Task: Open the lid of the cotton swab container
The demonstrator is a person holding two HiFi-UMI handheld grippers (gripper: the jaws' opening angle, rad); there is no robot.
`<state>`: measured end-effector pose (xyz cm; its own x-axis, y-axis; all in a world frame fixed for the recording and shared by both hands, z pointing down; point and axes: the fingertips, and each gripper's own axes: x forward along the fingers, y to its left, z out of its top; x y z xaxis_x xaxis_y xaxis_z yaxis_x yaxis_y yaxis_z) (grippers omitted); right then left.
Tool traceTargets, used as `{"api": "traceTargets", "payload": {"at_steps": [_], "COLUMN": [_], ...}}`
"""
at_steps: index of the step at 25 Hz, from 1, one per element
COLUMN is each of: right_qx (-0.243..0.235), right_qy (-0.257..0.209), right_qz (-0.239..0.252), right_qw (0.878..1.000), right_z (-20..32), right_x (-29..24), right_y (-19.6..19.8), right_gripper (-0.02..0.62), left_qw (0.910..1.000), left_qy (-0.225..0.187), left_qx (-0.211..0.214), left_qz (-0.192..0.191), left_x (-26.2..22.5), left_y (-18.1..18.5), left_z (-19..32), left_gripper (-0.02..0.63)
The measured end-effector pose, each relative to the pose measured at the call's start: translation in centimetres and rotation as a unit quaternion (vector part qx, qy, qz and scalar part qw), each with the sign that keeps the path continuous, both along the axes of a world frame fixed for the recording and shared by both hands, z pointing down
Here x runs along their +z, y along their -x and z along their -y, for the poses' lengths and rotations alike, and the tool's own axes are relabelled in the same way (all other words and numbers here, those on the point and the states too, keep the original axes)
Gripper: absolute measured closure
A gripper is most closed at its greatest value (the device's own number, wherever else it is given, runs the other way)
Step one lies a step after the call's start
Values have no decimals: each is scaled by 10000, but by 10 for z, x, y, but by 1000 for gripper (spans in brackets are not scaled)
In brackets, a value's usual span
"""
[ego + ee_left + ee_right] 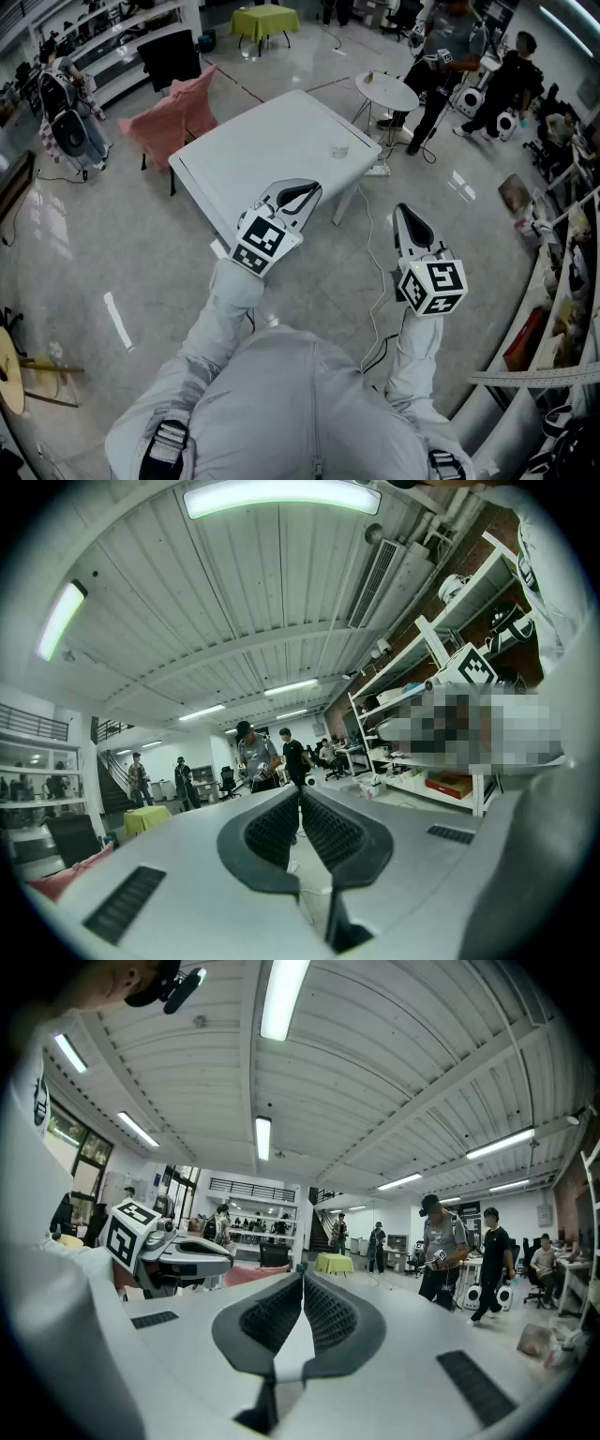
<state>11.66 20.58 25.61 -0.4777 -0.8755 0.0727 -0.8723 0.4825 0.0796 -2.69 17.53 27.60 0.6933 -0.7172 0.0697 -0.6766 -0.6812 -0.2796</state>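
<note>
A small clear container (pixel 339 149), too small to make out in detail, sits near the far right edge of the white table (pixel 253 150) in the head view. Both grippers hang in the air well short of the table, over the floor. My left gripper (pixel 307 192) is shut with nothing in it and points toward the table's near edge. My right gripper (pixel 403 212) is also shut and empty, to the right of the table. In the gripper views both point up at the ceiling, the left gripper (pixel 300 792) and the right gripper (pixel 302 1272) with jaws pressed together. The container shows in neither gripper view.
A pink-draped chair (pixel 173 117) stands at the table's left. A round white side table (pixel 386 91) and several people (pixel 441 66) are beyond the table's right. A cable (pixel 380 281) runs across the floor to a power strip (pixel 377 170). Shelving lines the right wall.
</note>
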Motion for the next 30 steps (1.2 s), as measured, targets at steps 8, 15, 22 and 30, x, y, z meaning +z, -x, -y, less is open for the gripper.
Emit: {"api": "traceTargets", "payload": {"at_steps": [8,15,22,30], "right_qx": [-30,-58,-161,-196], "right_qy": [59,129,156,337], "right_qz": [-57,83,153,246], "right_qw": [10000,9999,9996,9989], "right_z": [3,3,-9,-20], "right_x": [1,8,22,39], "right_y": [-11,-28,-52,-84], "right_gripper": [557,557,557,557], "left_qw": [10000,9999,9993,9982], "left_qy": [73,155,284,455], "left_qx": [-3,-67,-219,-374], "left_qz": [-4,32,77,91], "left_x": [2,9,24,39], "left_y": [-12,-25,-45,-67], "left_z": [1,0,-18,-34], "left_gripper": [580,580,580,580]}}
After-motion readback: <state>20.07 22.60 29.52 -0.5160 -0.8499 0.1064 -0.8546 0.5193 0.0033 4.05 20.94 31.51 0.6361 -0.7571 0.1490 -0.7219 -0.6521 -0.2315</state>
